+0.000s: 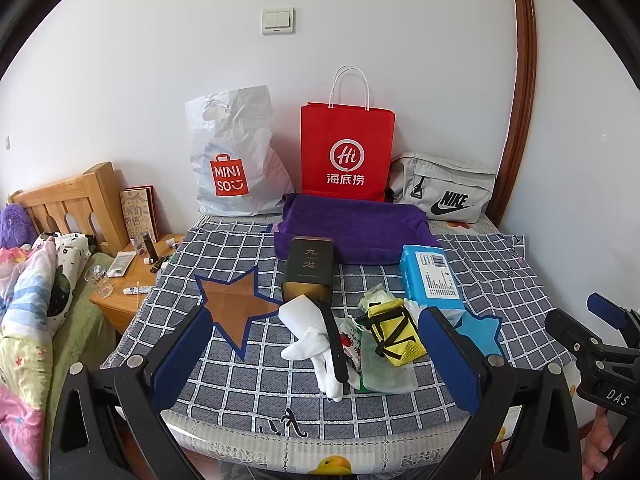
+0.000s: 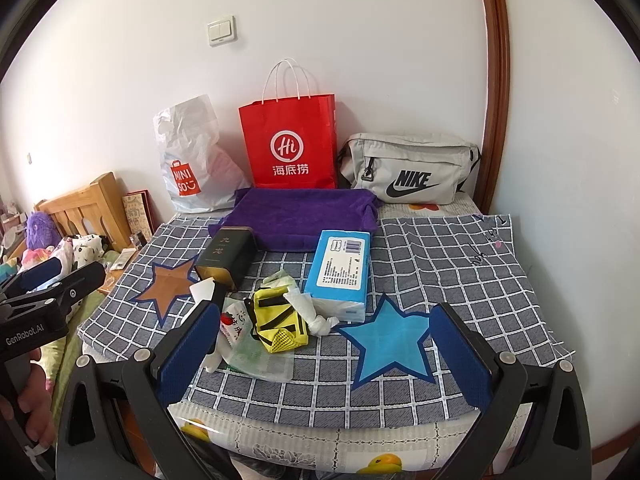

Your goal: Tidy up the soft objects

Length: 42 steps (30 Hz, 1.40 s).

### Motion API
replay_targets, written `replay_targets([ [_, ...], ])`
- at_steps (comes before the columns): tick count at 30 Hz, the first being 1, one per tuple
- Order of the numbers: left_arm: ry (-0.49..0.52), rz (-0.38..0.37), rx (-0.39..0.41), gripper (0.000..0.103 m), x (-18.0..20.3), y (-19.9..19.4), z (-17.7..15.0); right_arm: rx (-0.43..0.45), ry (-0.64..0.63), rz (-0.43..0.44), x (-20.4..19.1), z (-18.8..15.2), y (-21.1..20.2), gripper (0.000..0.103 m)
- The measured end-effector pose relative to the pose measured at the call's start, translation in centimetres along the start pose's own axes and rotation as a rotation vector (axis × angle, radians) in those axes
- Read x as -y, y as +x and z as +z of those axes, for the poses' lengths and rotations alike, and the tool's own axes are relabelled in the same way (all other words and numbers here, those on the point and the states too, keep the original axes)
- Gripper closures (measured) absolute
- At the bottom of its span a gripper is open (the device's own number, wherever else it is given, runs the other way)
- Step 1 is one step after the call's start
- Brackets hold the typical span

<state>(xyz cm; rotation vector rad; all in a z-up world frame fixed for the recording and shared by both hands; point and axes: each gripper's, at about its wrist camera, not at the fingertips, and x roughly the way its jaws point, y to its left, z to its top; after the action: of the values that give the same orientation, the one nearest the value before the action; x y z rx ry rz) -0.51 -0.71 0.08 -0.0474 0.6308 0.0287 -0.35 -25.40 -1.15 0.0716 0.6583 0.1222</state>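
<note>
Several soft things lie heaped mid-table on a grey checked cloth [image 2: 440, 264], both grippers spread wide and holding nothing.

White socks [image 1: 316, 344] sprawl crumpled with a black strap [image 1: 334, 344] across them, touching a yellow mesh pouch [image 2: 280, 320] with black straps, a crumpled white tissue [image 2: 308, 308] and a clear plastic packet [image 2: 256, 356]. Just behind sit a dark tea tin [image 1: 308, 272], a blue tissue pack [image 2: 340, 268] and a folded purple towel [image 1: 352, 228]. Left gripper [image 1: 316, 364] hovers before the socks; right gripper [image 2: 324, 360] before a blue star patch [image 2: 388, 340].
</note>
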Motion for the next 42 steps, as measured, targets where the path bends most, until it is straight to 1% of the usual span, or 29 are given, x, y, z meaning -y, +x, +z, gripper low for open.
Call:
replay_targets([
  [18, 0.000, -0.001, 0.000, 0.000, 0.1, 0.0, -0.2, 0.002, 0.001, 0.004, 0.0, -0.1, 0.0, 0.000],
  [24, 0.000, 0.000, -0.011, 0.000, 0.2, 0.7, -0.6, 0.000, -0.004, 0.013, 0.0, -0.3, 0.6, 0.000],
  [30, -0.012, 0.014, -0.074, 0.000, -0.7, 4.1, -1.0, -0.021, 0.003, 0.026, 0.3, -0.9, 2.4, 0.000],
  [37, -0.030, 0.047, -0.157, 0.000, -2.1, 8.3, -2.0, -0.096, 0.011, 0.036, 0.6, -2.2, 6.8, 0.001],
  [40, -0.033, 0.052, -0.185, 0.000, -2.6, 9.9, -2.6, -0.119, -0.001, 0.042, 0.4, -2.9, 8.6, 0.003],
  [42, -0.037, 0.054, -0.203, 0.000, -2.9, 11.0, -3.1, -0.125, -0.014, 0.044, 0.1, -3.4, 9.8, 0.008],
])
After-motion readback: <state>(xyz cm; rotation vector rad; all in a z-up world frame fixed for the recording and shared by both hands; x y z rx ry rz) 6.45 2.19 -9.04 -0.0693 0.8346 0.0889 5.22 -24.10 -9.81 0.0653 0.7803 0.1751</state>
